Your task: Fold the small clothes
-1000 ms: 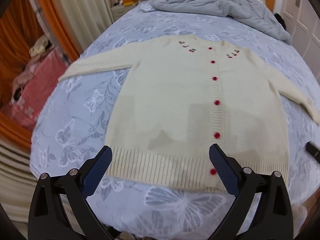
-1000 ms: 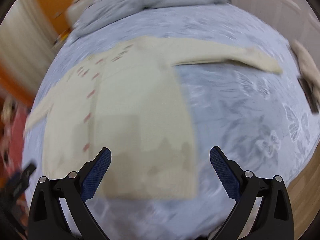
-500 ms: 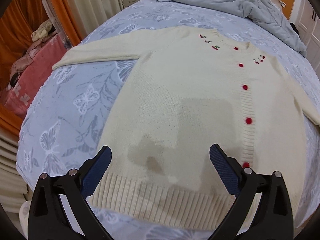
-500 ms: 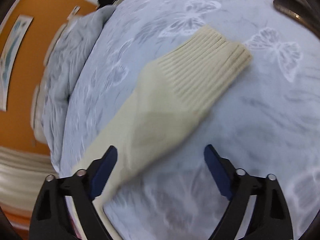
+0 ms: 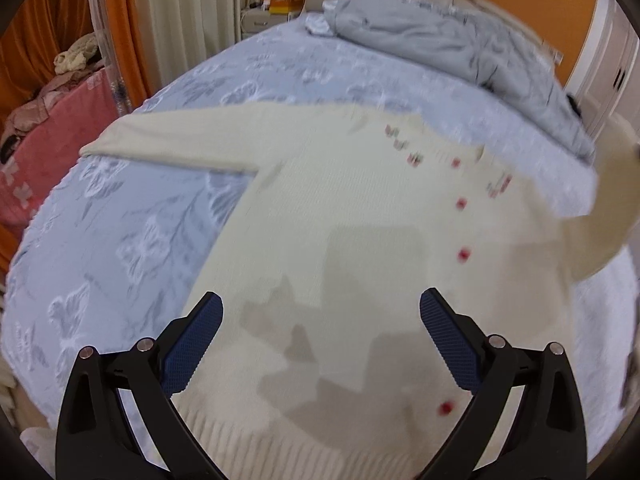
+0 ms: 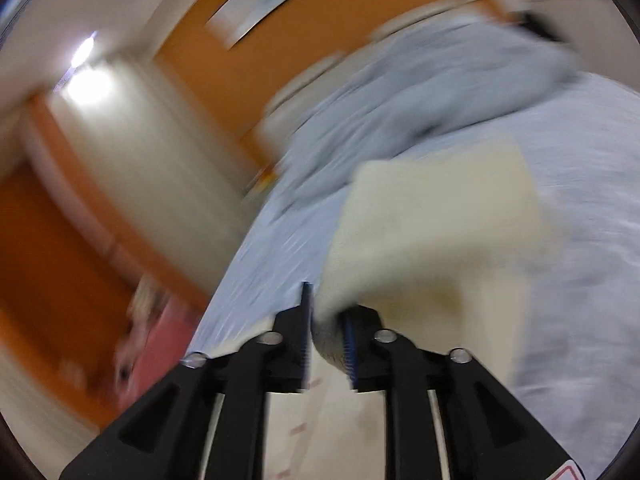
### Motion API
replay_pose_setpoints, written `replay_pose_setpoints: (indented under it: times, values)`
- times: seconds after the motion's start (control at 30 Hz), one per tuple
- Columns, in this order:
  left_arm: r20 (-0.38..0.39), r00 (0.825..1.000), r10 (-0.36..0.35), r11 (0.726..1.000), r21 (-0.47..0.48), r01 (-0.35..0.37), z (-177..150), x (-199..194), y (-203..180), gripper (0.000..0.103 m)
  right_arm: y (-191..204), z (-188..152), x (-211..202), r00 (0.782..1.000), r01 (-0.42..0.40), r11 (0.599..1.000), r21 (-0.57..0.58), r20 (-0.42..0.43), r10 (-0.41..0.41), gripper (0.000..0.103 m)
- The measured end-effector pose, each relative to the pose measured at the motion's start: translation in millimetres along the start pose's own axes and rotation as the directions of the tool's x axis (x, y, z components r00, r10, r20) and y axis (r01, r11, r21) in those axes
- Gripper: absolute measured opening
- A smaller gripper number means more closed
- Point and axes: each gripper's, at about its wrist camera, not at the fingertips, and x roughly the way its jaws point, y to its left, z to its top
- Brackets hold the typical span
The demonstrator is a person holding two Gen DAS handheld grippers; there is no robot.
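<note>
A cream knitted cardigan (image 5: 344,240) with red buttons lies flat, front up, on the blue butterfly bedspread (image 5: 120,240). Its left sleeve (image 5: 172,140) stretches out flat to the left. My left gripper (image 5: 320,320) is open and empty, hovering above the lower body of the cardigan. My right gripper (image 6: 328,332) is shut on the cardigan's right sleeve (image 6: 436,224) and holds it lifted off the bed; the raised sleeve also shows at the right edge of the left wrist view (image 5: 608,208). The right wrist view is blurred.
A rumpled grey duvet (image 5: 448,44) lies at the head of the bed. A pink blanket and clothes pile (image 5: 52,128) sit beyond the bed's left edge, by orange curtains. White wardrobe doors (image 5: 612,68) stand at the right.
My right gripper came down on the right sleeve's cuff, shut on it and lifted it. My left gripper moved forward over the cardigan, still open.
</note>
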Motion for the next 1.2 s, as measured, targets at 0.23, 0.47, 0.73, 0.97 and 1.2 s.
replay_pose_setpoints:
  times: [0.23,0.47,0.73,0.97,1.2]
  values:
    - [0.003,0.976,-0.219,0.963,-0.160,0.217,60.0,34.4,-4.6,0.098,29.8,-72.7,79.7,0.981,0.082,0.991,-0.107,-0.165,-0.099,0.054]
    - [-0.089,0.966,-0.244,0.941,-0.262,0.214,101.1,147.0,-37.9,0.098,-95.0,-96.5,40.6,0.925,0.363,0.922,0.138,-0.172,-0.339,0.062]
    - [-0.091,0.971,-0.220,0.936,-0.302,0.183,113.9,184.2,-46.2,0.011,-129.6,-97.4,52.4,0.938,0.337,0.916,0.216,-0.158,-0.307,0.010]
    - [-0.109,0.962,-0.251,0.923,-0.326,0.204,96.1,186.1,-3.1,0.007,-155.0,-122.9,43.2,0.896,0.438,0.867,0.237,-0.190,-0.401,0.023]
    - [0.124,0.990,-0.070,0.819,-0.560,0.128,98.1,115.5,159.1,0.088,-57.9,-142.2,5.1,0.882,0.455,0.890,-0.018,-0.127,-0.453,0.060]
